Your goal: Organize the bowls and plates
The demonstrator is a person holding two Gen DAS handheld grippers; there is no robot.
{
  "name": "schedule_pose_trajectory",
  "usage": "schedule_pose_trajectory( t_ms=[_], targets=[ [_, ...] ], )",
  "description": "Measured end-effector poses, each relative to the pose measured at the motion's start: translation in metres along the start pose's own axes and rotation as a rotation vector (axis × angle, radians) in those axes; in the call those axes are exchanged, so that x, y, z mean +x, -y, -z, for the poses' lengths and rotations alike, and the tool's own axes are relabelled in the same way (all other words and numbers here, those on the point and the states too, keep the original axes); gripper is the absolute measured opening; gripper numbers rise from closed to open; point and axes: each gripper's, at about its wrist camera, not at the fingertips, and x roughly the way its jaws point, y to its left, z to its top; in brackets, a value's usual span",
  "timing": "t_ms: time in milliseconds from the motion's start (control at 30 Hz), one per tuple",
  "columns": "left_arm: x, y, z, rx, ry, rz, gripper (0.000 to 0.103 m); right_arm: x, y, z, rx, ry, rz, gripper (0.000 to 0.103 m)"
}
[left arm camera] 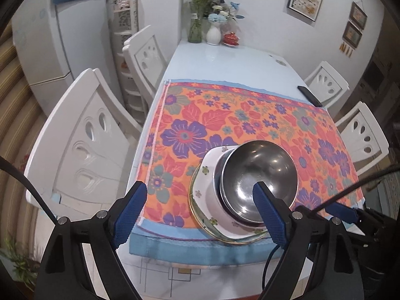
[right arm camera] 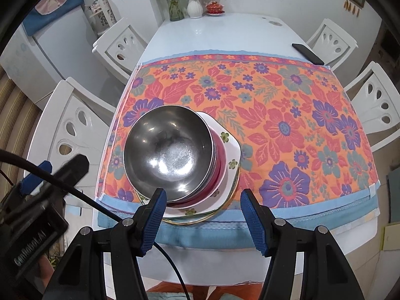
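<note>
Red bowl (right arm camera: 221, 150) in right view only

A pale blue glossy surface (right arm camera: 220, 32) is carrying a floral cloth (right arm camera: 275, 115) in orange, red and purple, covering its near half. A stack of plates (right arm camera: 232, 147) is sitting on the cloth near the near edge. A dark phone (right arm camera: 308, 54) is lying at the right edge. At the far end a glass vase (right arm camera: 176, 7), a white vase (right arm camera: 194, 8) and a red lidded cup (right arm camera: 215, 7) are standing.
</note>
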Motion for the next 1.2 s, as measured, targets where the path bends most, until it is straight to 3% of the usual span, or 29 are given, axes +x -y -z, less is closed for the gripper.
schedule_pose_trajectory(
  t_ms=[800, 1200],
  targets=[
    [0.0023, 0.0046, -0.0036, 0.016, -0.016, 0.047, 0.086, -0.0014, -0.0022, -0.002, -0.005, 0.006, 0.027, 0.059],
    [0.0035, 0.0032, -0.0074, 0.038, 0.003, -0.008, 0.086, 0.0023, -0.0078, -0.0056, -0.009, -0.007, 0.016, 0.059]
  ],
)
